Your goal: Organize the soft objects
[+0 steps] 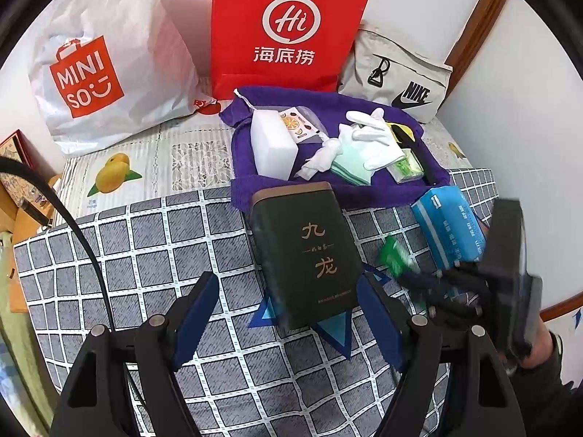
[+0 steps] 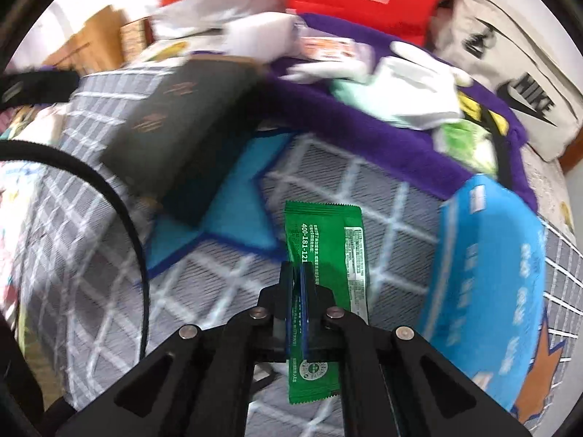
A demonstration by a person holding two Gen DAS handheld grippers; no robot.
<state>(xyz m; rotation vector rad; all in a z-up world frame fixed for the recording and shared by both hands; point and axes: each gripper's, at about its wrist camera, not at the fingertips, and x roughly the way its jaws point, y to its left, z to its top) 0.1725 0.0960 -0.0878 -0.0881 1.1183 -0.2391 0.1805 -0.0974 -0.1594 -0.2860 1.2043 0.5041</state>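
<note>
My right gripper (image 2: pixel 299 267) is shut on a green sachet (image 2: pixel 328 240) and holds it above the grey checked cloth (image 2: pixel 364 182); both are blurred at the right of the left wrist view (image 1: pixel 395 256). My left gripper (image 1: pixel 288 284) is open and empty, its fingers either side of the near end of a dark green tin (image 1: pixel 304 251). Beyond lies a purple towel (image 1: pixel 328 196) with a white sponge block (image 1: pixel 271 145), white gloves (image 1: pixel 371 134), a pale green cloth (image 1: pixel 349 169) and small packets. A blue tissue pack (image 1: pixel 450 227) lies at the right.
A white MINISO bag (image 1: pixel 102 73), a red paper bag (image 1: pixel 288 29) and a grey Nike bag (image 1: pixel 397 76) stand along the back wall. A black cable (image 1: pixel 83 240) crosses the left. A blue star shape (image 2: pixel 233 211) marks the cloth under the tin.
</note>
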